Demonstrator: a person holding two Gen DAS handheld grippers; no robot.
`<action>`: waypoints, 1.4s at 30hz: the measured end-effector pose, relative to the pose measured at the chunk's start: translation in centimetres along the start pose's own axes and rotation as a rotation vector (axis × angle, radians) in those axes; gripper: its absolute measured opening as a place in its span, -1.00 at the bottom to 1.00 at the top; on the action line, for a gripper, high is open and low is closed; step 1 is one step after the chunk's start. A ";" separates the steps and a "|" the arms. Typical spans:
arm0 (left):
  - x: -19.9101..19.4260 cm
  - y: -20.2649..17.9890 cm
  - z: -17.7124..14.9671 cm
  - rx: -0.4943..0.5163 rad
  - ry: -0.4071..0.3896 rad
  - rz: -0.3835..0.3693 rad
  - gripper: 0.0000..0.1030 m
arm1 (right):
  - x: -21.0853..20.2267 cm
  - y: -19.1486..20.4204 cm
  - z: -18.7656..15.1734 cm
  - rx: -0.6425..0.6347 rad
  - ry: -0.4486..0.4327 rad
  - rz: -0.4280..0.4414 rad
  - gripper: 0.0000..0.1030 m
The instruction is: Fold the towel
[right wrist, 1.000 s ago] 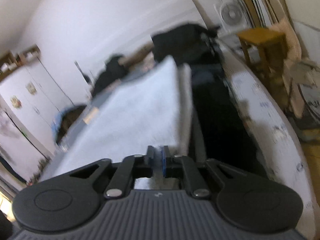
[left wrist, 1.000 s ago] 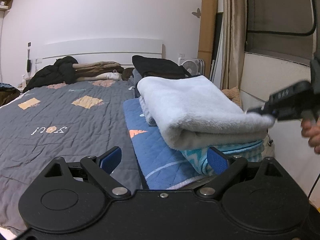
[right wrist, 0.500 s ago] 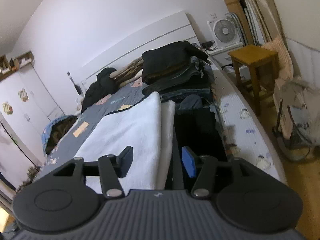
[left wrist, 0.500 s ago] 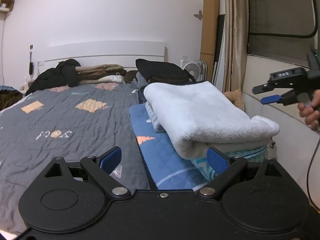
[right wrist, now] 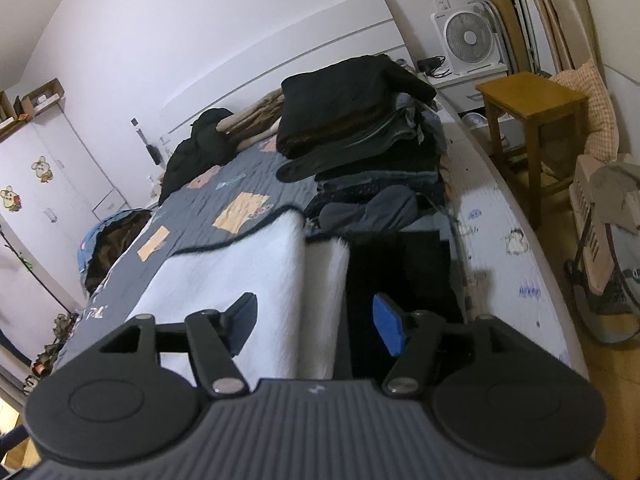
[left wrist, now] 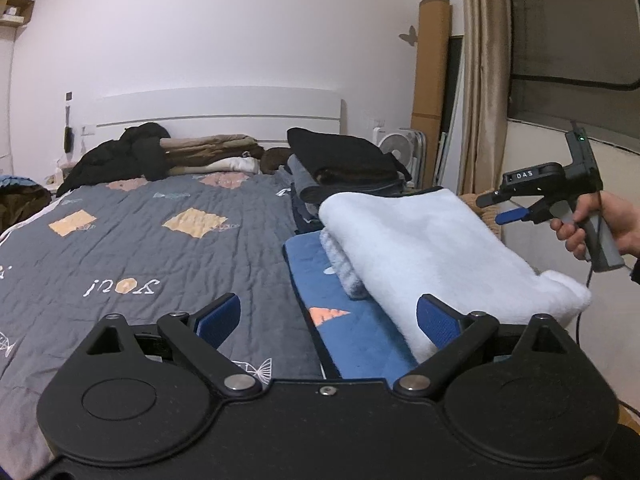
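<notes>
A folded pale-blue fluffy towel (left wrist: 432, 248) lies on top of a stack of folded cloths on a blue quilt (left wrist: 356, 332) at the bed's right side. My left gripper (left wrist: 328, 318) hovers open in front of it, holding nothing. My right gripper (left wrist: 496, 210) is held by a hand (left wrist: 600, 220) to the right of the towel and clear of it. In the right wrist view the same towel (right wrist: 240, 280) lies below and ahead of the right gripper (right wrist: 316, 320), whose jaws are opening with nothing pinched between them.
A grey patchwork bedspread (left wrist: 140, 248) covers the bed. A pile of dark folded clothes (right wrist: 360, 128) sits beyond the towel, more clothes (left wrist: 168, 156) by the headboard. A wooden stool (right wrist: 532, 120), a fan (right wrist: 468, 36) and a curtain (left wrist: 484, 80) stand right of the bed.
My right gripper let go of the towel's edge, opened and drew back to the right. The left gripper pulled back and rose slightly, still open. The towel stays folded on the stack.
</notes>
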State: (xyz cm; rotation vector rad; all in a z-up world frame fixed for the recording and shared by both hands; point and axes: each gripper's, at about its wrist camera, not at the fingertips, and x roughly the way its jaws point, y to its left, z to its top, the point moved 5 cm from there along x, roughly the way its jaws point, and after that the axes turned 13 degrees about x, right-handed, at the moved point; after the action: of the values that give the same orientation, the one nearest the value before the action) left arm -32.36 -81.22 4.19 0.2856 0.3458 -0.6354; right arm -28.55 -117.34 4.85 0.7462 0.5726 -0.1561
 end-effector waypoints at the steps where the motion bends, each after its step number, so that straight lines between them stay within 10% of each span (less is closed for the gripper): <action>1: 0.2 0.2 -0.1 -0.003 0.003 0.002 0.84 | 0.5 0.2 0.4 -0.008 0.001 0.003 0.24; 8: 1.5 0.9 -1.1 -0.037 0.028 -0.005 0.84 | 4.0 2.0 1.7 -0.085 0.008 0.008 0.23; 14: 2.0 1.7 -1.7 -0.062 0.040 -0.001 0.84 | 5.0 3.0 1.1 -0.136 0.044 0.023 -0.83; 21: 1.8 2.0 -2.2 -0.076 0.043 0.001 0.84 | 1.6 3.9 2.6 -0.104 -0.066 0.104 -0.90; 34: 1.8 1.9 -2.6 -0.069 0.048 0.004 0.84 | 4.2 -0.7 1.4 -0.062 -0.025 -0.022 -0.79; 39: 1.8 1.5 -2.4 -0.066 0.046 -0.002 0.84 | 3.1 -1.7 1.9 -0.006 -0.038 -0.002 0.06; 42: 1.8 1.3 -2.4 -0.064 0.048 -0.001 0.84 | 4.0 -2.2 1.9 0.028 -0.011 -0.003 0.19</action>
State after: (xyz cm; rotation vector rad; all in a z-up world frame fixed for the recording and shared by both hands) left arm -30.71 -80.27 1.49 0.2396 0.4115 -0.6182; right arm -25.14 -119.95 2.48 0.7710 0.5617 -0.1709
